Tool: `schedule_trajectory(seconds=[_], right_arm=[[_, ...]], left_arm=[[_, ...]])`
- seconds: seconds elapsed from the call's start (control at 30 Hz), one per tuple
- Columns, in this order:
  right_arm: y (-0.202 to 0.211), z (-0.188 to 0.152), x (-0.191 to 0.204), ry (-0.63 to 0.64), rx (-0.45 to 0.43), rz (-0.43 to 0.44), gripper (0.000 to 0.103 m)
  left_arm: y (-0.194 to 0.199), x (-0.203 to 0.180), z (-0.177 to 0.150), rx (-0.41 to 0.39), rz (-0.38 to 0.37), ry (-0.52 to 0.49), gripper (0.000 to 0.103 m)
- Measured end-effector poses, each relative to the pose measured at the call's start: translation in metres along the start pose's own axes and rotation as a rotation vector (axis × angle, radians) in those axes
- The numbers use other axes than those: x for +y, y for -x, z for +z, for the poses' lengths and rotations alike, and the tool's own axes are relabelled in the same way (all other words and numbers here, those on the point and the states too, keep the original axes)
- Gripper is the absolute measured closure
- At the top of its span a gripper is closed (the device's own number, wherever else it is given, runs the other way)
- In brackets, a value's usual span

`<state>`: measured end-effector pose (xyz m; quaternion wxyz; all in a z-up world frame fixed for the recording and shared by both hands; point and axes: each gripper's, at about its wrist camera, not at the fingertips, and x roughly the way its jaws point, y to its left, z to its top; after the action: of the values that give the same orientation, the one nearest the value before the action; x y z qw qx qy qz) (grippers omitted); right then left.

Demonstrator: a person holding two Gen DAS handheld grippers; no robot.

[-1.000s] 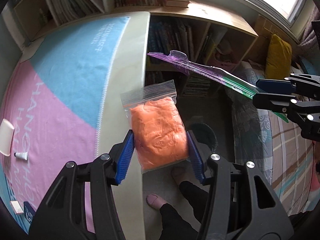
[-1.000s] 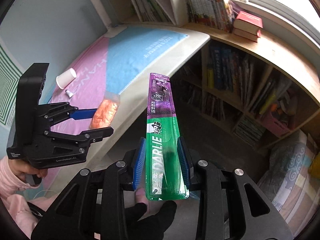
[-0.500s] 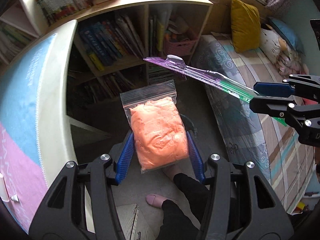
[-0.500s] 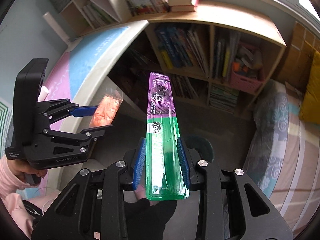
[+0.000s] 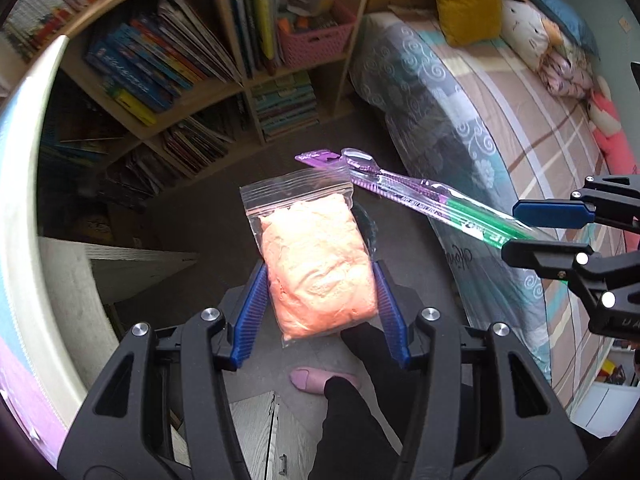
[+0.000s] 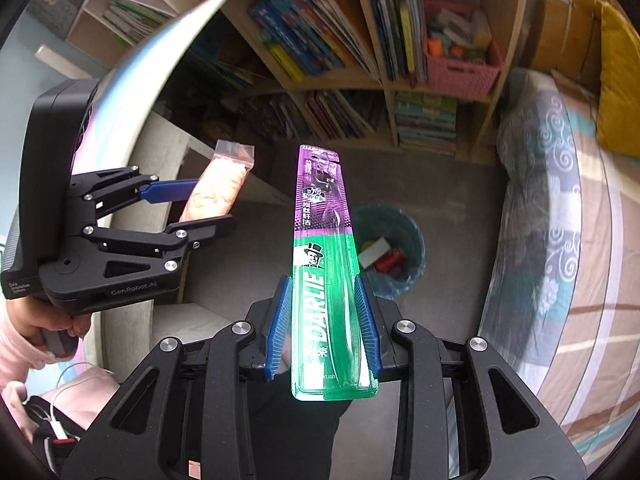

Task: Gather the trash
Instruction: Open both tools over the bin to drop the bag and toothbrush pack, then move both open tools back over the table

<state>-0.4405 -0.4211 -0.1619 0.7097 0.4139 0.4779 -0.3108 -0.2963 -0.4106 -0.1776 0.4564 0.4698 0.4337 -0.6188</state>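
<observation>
My left gripper (image 5: 318, 280) is shut on a clear zip bag of orange stuff (image 5: 316, 264), which stands up between the blue pads. The right gripper (image 6: 322, 292) is shut on a purple and green toothbrush package (image 6: 324, 264), held by its green end. Both point down over the grey floor. A teal waste bin (image 6: 414, 240) holding some trash stands on the floor just right of the package; in the left wrist view the bag hides most of it. The other gripper shows in each view: left gripper (image 6: 212, 208) with the bag (image 6: 220, 188), right gripper (image 5: 544, 230) with the package (image 5: 400, 188).
A wooden bookshelf (image 5: 240, 80) full of books and a pink basket (image 6: 460, 68) lines the far side. A bed (image 5: 500, 128) with a patterned cover and yellow pillow (image 5: 468, 0) lies right. The pale desk edge (image 5: 24, 220) curves at left. A person's leg and pink slipper (image 5: 316, 380) are below.
Both grippers have swung off the desk with its blue and pink cloth and come down over the floor by the bed. The waste bin has come into view. Both grips are unchanged.
</observation>
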Motion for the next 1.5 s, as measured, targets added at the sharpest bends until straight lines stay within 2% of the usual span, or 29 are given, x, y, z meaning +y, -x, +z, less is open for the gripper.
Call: schedule_trajectory(seconds=[0.07,0.13,0.17,0.2,0.23,0.3,0.57,0.8,1.17,1.5], right_arm=[[-0.004,-0.001,-0.004,-0.005,0.014,0.01,0.07],[-0.012,0.002,-0.008,-0.001,0.042,0.027,0.067],[-0.015,0.005,-0.009,0.004,0.051,0.025,0.058],[-0.017,0.008,-0.012,0.003,0.053,0.013,0.045],[-0.018,0.01,-0.014,-0.004,0.047,0.003,0.024],[-0.016,0.015,-0.02,-0.03,0.017,0.014,0.024],[-0.007,0.036,-0.035,-0.044,0.002,0.016,0.025],[-0.002,0.054,-0.017,0.017,-0.022,0.044,0.025],[-0.002,0.09,0.065,0.227,-0.048,0.106,0.023],[-0.014,0.116,0.161,0.453,-0.039,0.171,0.018]], left_arm=[[-0.007,-0.003,0.003,0.012,0.001,-0.011,0.053],[-0.015,-0.006,0.008,0.036,-0.008,-0.038,0.045],[-0.02,-0.008,0.011,0.05,0.015,-0.052,0.04],[-0.023,-0.008,0.014,0.05,0.057,-0.062,0.027],[-0.025,-0.007,0.017,0.047,0.076,-0.07,0.017],[-0.027,-0.001,0.02,0.053,0.076,-0.055,0.014],[-0.027,0.02,0.014,0.069,0.1,-0.001,0.014],[-0.003,0.039,0.006,0.016,0.112,0.081,0.014],[0.05,0.088,-0.033,-0.074,0.167,0.262,0.012],[0.097,0.145,-0.103,-0.139,0.261,0.48,0.012]])
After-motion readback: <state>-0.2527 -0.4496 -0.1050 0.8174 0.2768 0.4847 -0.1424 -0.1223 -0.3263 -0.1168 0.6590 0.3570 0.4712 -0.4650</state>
